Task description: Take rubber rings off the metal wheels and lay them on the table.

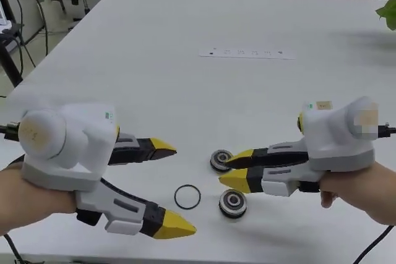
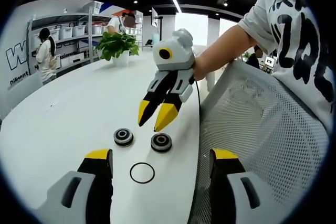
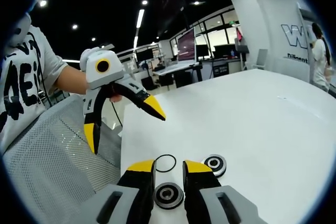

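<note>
White tabletop [image 1: 185,91] is used to keep one freed ring [image 1: 187,196] flat beside two wheels [image 1: 232,203], over which the right gripper [image 1: 226,170] is poised narrowly parted and the left gripper [image 1: 173,187] spread wide, both empty, presumably for the next pull.

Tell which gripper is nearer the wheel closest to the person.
Right. The right gripper hovers just above that wheel, its tips over it; the left gripper sits beyond the loose rubber ring, its jaws wide apart.
</note>
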